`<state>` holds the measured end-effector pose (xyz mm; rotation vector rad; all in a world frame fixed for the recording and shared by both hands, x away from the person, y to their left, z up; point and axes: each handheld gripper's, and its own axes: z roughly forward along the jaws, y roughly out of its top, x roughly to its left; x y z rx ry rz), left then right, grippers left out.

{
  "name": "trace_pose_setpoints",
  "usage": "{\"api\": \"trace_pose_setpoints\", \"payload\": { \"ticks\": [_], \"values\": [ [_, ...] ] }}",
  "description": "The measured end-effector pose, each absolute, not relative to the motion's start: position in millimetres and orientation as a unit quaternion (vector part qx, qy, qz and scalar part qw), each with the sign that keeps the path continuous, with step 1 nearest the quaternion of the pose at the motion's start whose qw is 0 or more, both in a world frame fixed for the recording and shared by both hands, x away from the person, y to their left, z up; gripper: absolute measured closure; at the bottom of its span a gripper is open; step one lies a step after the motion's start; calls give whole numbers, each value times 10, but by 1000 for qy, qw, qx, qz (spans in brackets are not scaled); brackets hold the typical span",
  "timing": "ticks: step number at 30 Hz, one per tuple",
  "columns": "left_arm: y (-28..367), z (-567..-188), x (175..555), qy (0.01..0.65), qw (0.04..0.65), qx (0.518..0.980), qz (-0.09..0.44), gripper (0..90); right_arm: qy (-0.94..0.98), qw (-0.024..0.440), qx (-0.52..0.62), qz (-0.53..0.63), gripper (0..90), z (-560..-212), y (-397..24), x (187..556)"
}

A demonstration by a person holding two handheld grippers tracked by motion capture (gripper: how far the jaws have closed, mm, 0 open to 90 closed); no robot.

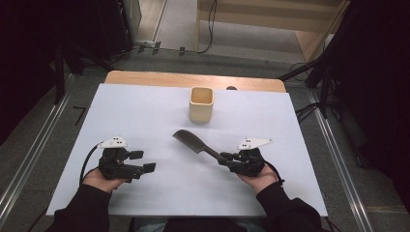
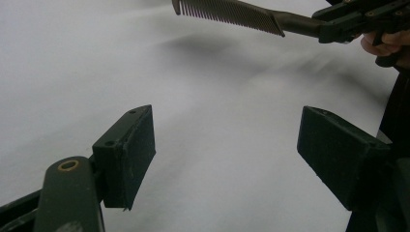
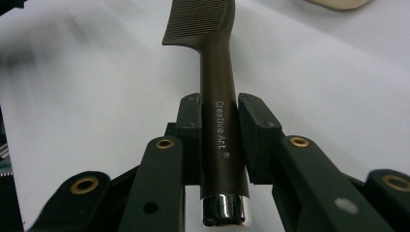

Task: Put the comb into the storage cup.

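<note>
The right gripper is pinching the round handle of a dark brown plastic comb, its two jaws pressed flat against opposite sides of the handle. In the right gripper view the comb runs straight out from between the jaws, with its long axis in line with the gripper's own axis. The chrome end cap sits at the gripper's rear and the fine-toothed blade lies ahead of the jaw tips. White lettering is printed along the smooth, matt handle.

Ahead of the comb's toothed end, and well apart from it, stands a pale cream square-sided cup, open at the top, with rounded corners and a plain, possibly wooden, surface. The comb's long axis points to the near left of the cup, not directly at its mouth. By judgement, the coming move turns on this offset: the right gripper needs to carry the comb forward and swing the blade toward the opening.

The left gripper is spread wide and holds nothing. In its own view the comb hangs ahead of and above its jaws, clear of the white desk. The right gripper is nearer to the cup. The desk surface is smooth, matt and uniform.
</note>
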<state>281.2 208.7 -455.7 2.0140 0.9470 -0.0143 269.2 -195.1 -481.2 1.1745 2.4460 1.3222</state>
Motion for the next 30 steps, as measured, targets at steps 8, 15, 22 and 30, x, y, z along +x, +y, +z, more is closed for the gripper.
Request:
{"api": "trace_pose_setpoints", "payload": {
  "ticks": [8,15,22,30],
  "values": [
    [2027,-4549,2818,377,443,813,-7,219,802,74,399,438,703,-4750,-1996,2681],
    [1974,-4536,2838,380,449,809,-9,218,794,79,411,441,703,-4720,-2025,2675],
    [1872,-4509,2868,382,447,809,-18,218,793,82,415,439,703,-4709,-1971,2672],
    [1783,-4487,2938,388,448,805,-33,219,782,91,426,446,703,-4646,-1851,2638]
  ]
}}
